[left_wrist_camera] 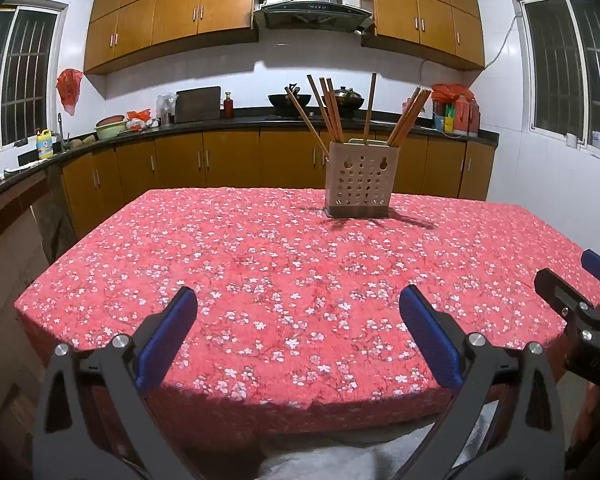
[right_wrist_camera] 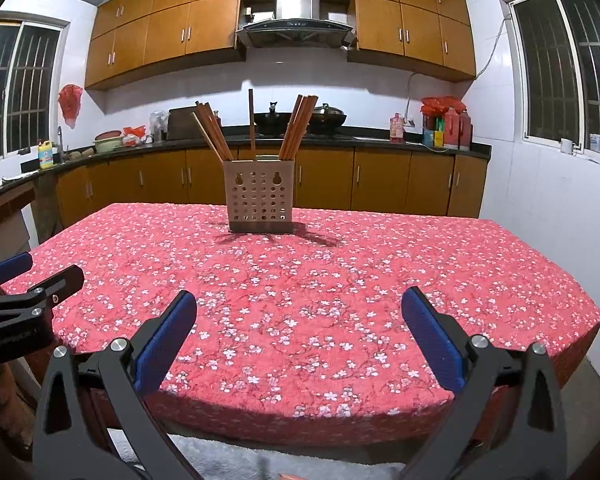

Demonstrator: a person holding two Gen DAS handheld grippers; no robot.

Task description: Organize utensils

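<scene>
A: Left side first?
B: Left gripper hovers at the table's near edge, blue pads spread wide, nothing between them.
A: Centre?
B: Table under a red floral cloth. Perforated chopstick holder stands upright toward the far side, wooden chopsticks fanned out of its top, leaning left and right.
A: Right?
B: Right gripper also gapes empty, just beside the left one, well short of the holder.

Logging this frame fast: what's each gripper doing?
Left gripper: open, holding nothing.
Right gripper: open, holding nothing.
</scene>
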